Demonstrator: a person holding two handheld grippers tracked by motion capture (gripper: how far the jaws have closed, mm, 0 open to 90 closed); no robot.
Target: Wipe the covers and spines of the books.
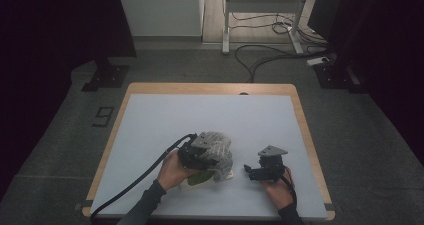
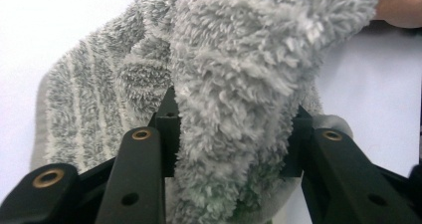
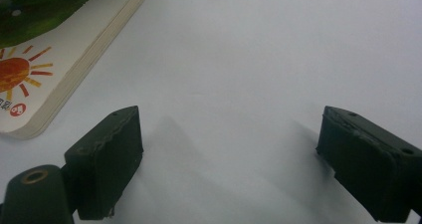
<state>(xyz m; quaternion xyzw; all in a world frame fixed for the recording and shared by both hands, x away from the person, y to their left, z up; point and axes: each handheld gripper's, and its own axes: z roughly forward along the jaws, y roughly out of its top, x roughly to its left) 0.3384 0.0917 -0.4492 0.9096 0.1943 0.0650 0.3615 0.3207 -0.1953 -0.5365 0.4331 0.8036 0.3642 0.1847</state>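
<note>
High view: two grippers over one desk (image 1: 150, 120) with a white top. One fluffy grey towel (image 1: 220, 147) and one book (image 1: 210, 177) sit near the front middle, the towel bunched over the book, so most of the cover is hidden.

Left gripper (image 1: 200, 155) is at the towel, in the person's left hand (image 1: 172, 171). Left gripper view: one thick fold of the towel (image 2: 234, 109) sits between the two black jaws, both pads pressing into the pile, so it is pinching the towel. The pinched fold runs up and away from the camera. A striped part of the towel drapes off to the left in that view, lying on the white top.

Right gripper (image 1: 262, 171) sits well apart to the right of the towel, in the right hand (image 1: 277, 191), just above the desk. Right gripper view: jaws spread wide, nothing between them but bare white top. One corner of the book (image 3: 54, 55) shows at upper left, lying flat, cover up with a sun drawing and green; its long edge runs diagonally up to the right in that view. Book is near the left jaw, not touching.
</note>
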